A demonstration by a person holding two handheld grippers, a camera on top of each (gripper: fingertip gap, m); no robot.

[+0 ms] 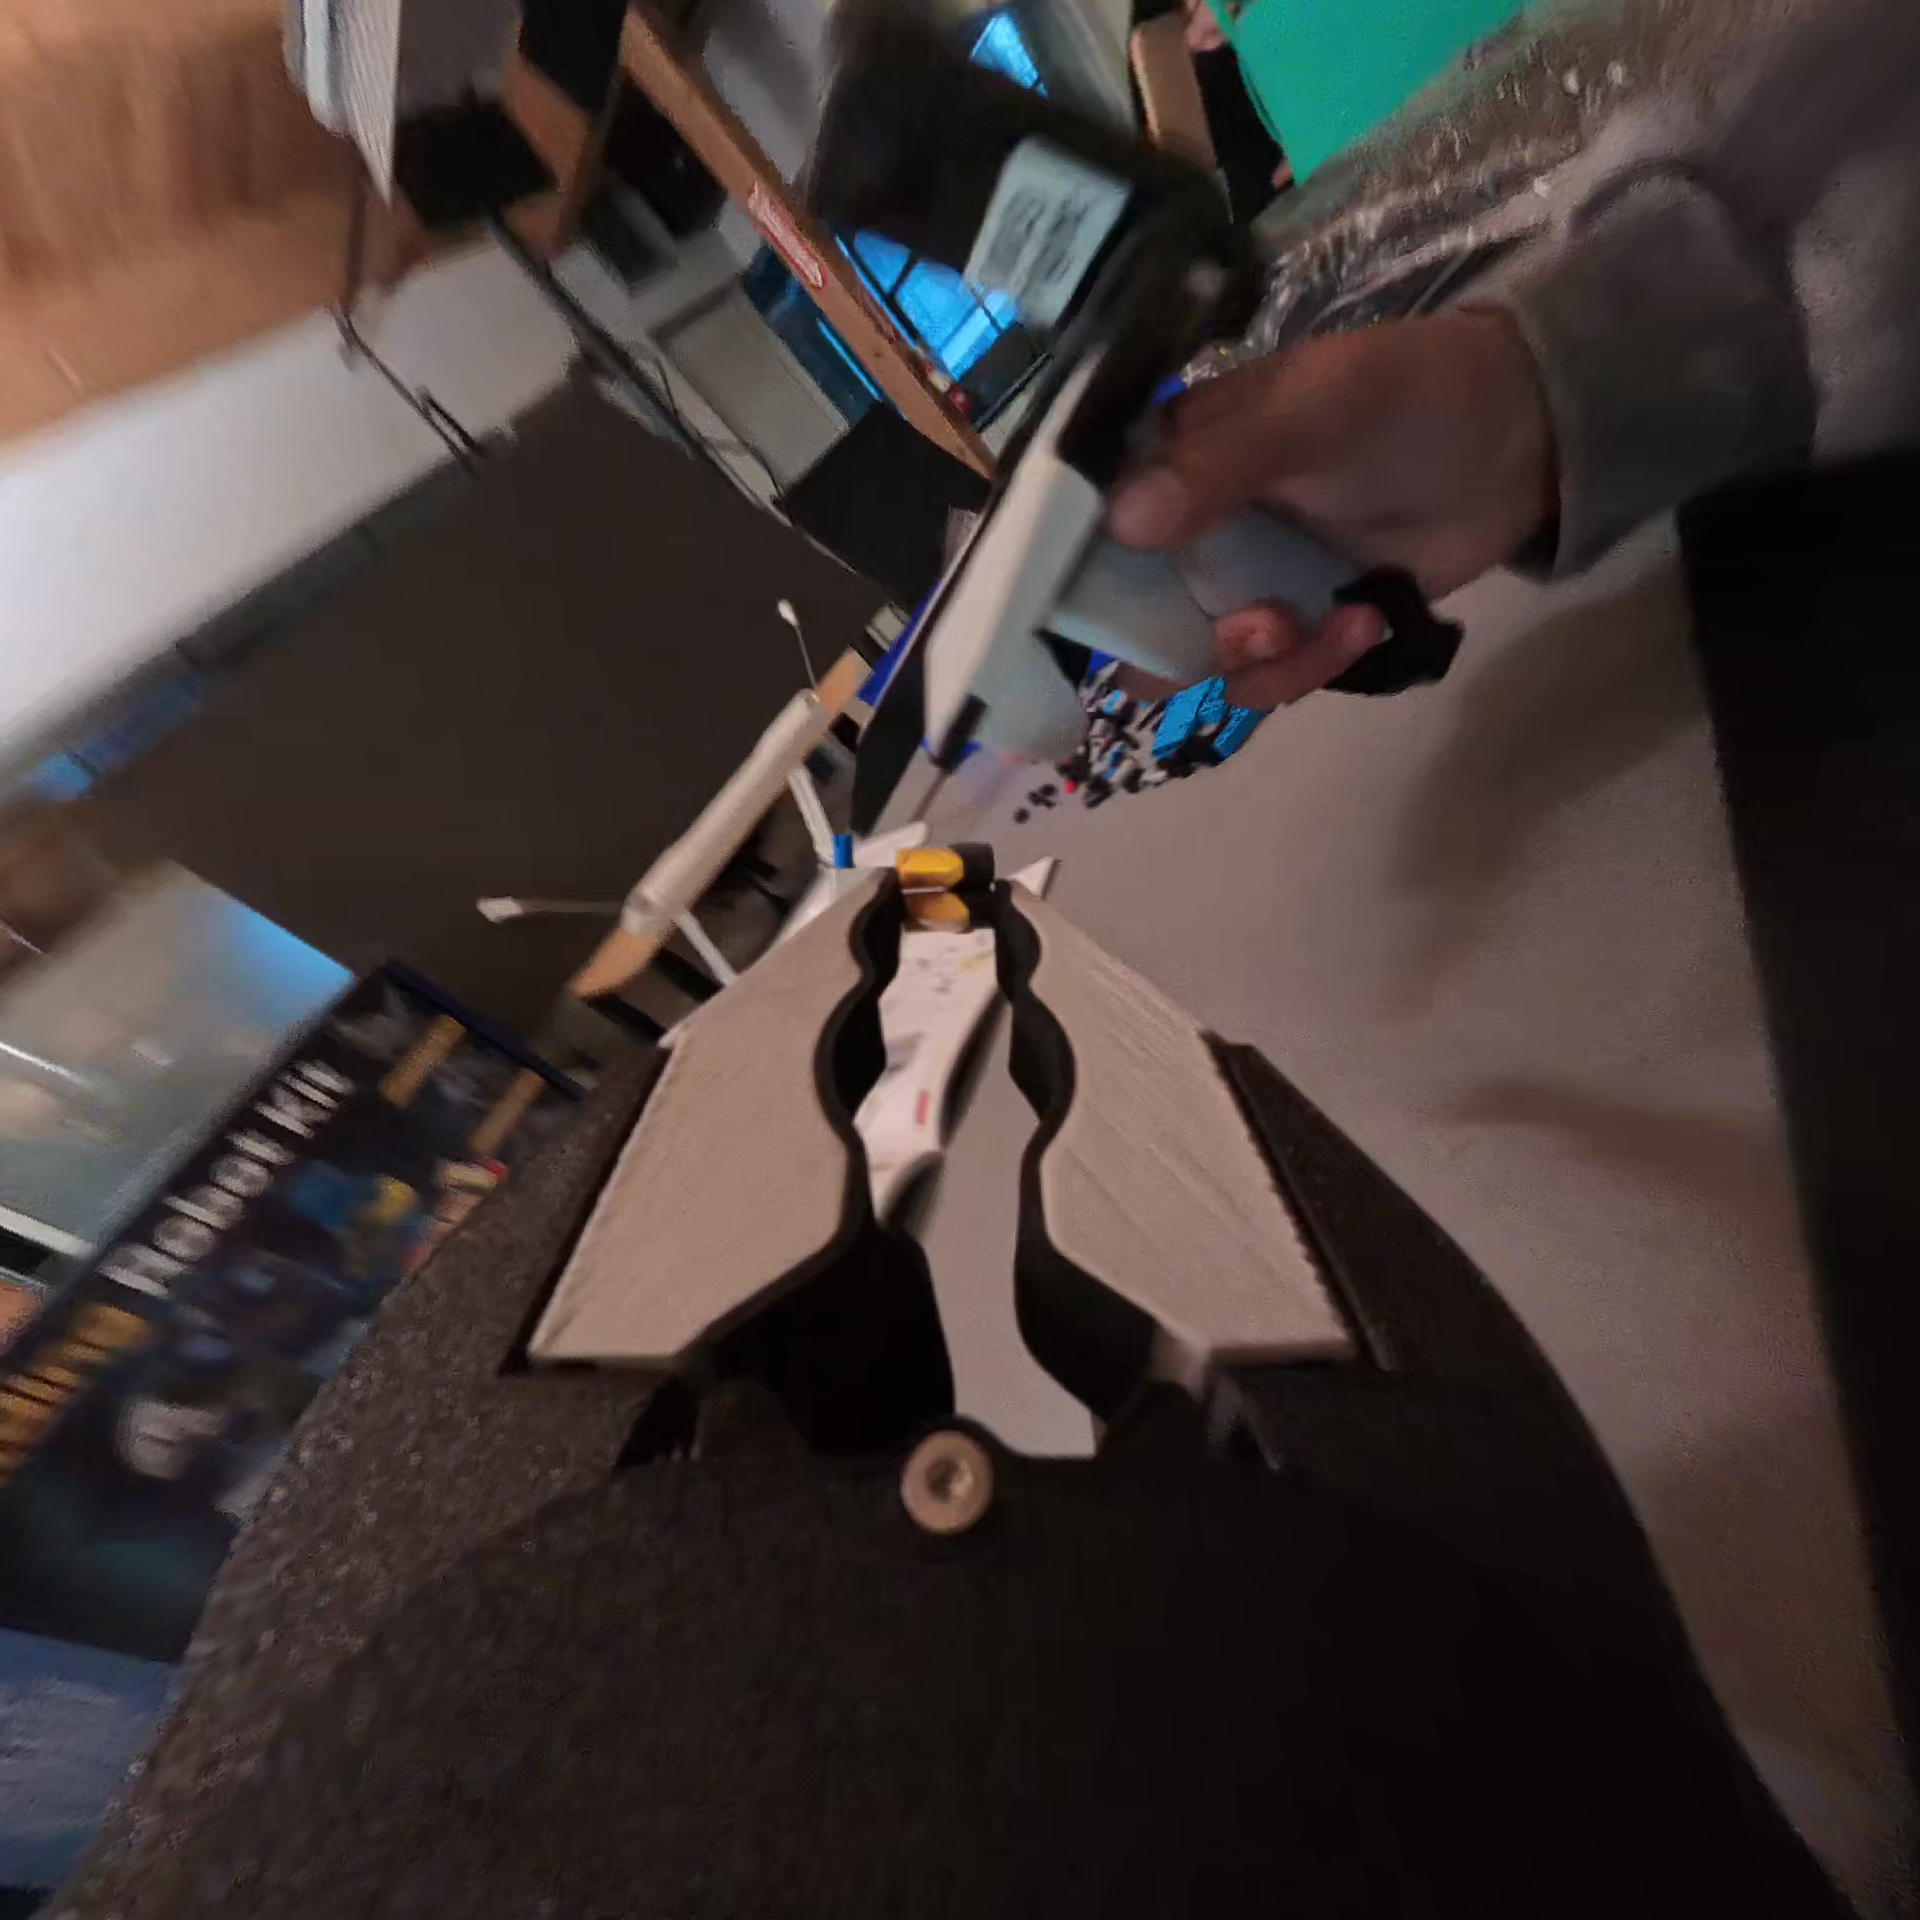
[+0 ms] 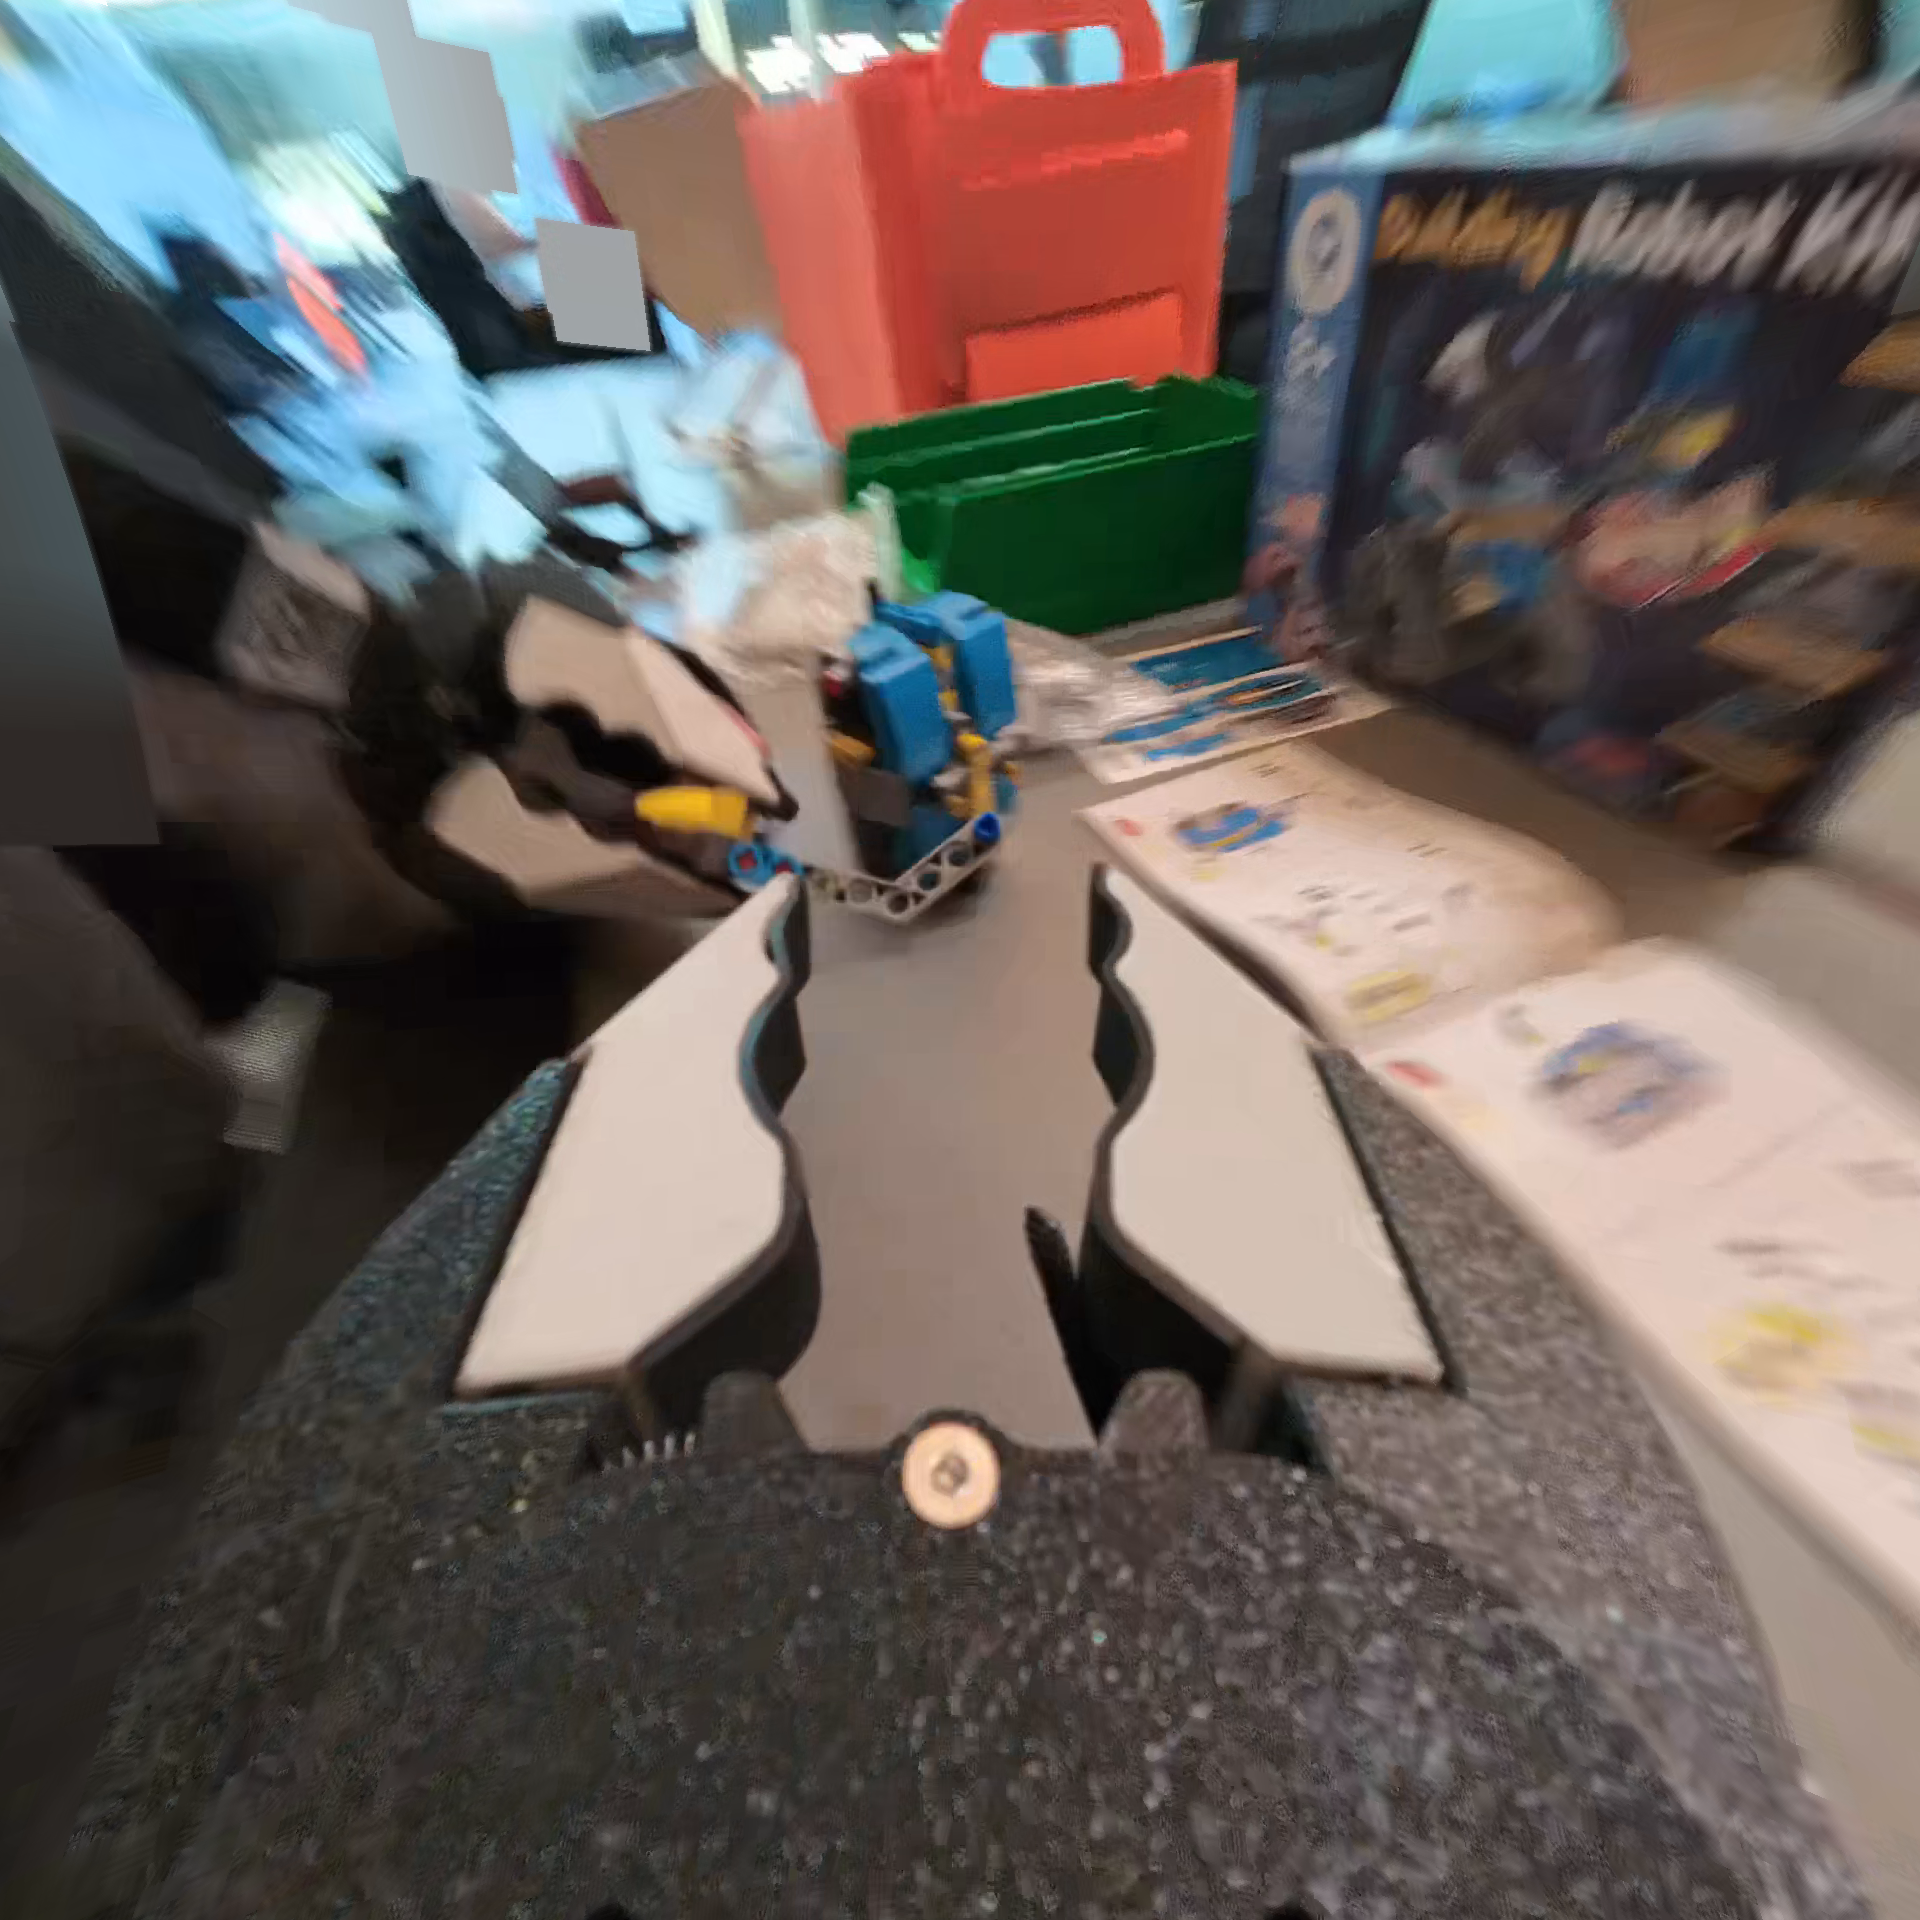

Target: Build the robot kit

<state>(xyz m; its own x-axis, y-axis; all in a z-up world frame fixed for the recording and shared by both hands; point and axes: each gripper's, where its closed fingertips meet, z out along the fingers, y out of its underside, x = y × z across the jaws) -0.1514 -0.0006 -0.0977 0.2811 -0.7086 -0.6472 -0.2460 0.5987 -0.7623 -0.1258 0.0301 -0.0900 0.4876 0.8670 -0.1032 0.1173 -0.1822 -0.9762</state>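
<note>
left gripper (image 1: 940, 894) pinches a small yellow-and-black building piece (image 1: 940, 868) at its fingertips, held just left of the blue brick model (image 2: 920, 727) on the grey table (image 2: 925, 1143). right gripper (image 2: 945, 914) gapes empty, near the model's grey beam (image 2: 899, 888). instruction sheets (image 2: 1340, 883) lie right.

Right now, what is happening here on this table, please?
A person holds a gripper in each hand over a grey table. The left gripper is shut on a small yellow and black brick piece; from the right wrist view this piece appears joined to a grey angled beam of a blue brick model. The right gripper is open and empty, just short of the model. Instruction sheets and a toy box lie to the right.
</note>
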